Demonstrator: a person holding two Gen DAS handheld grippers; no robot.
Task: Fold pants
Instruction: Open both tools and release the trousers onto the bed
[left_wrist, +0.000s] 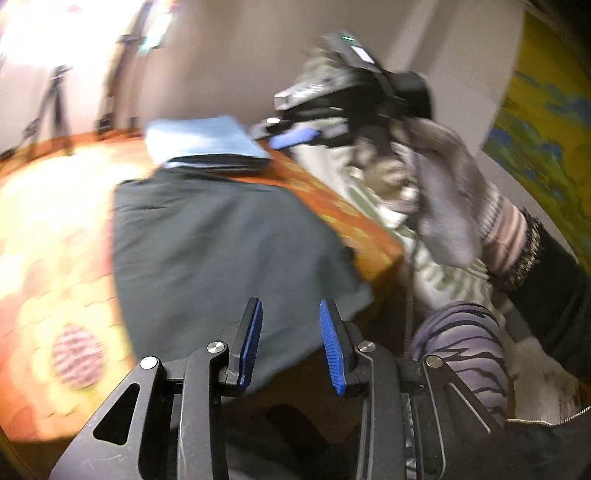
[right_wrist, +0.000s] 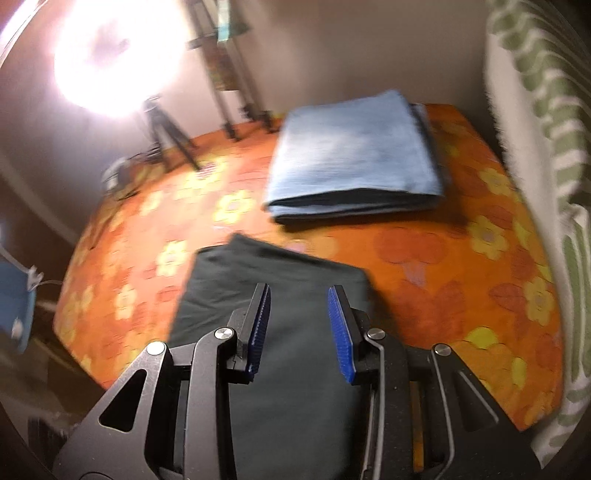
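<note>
The dark green-grey fabric pants (left_wrist: 221, 243) are seen lying flat on the orange flower-patterned cloth surface (right_wrist: 424, 258), in the middle and lower part of both views. In the right wrist view the pants (right_wrist: 273, 332) appear as a compact, nearly rectangular shape with a smooth top and a straight far edge, so it is judged that at least one fold is already made. Whether more folds are needed cannot be told from the pictures; possibly a last fold and a move to the pile are left. A folded stack of light blue cloth over darker layers (right_wrist: 354, 158) is placed beyond the pants, well apart from them, in the upper centre of the right wrist view.

The left gripper (left_wrist: 291, 343) is held low over the near edge of the pants, at the bottom centre of its frame. Its two blue ribbed pads are clearly parted and nothing is held between them. The right gripper (right_wrist: 301, 328) is held above the pants, pointed toward the blue stack; its jaws are also spread apart and empty. In the left wrist view the right gripper (left_wrist: 295, 138) is seen in the upper right, blurred, carried by a hand in a grey glove (left_wrist: 443, 206).
</note>
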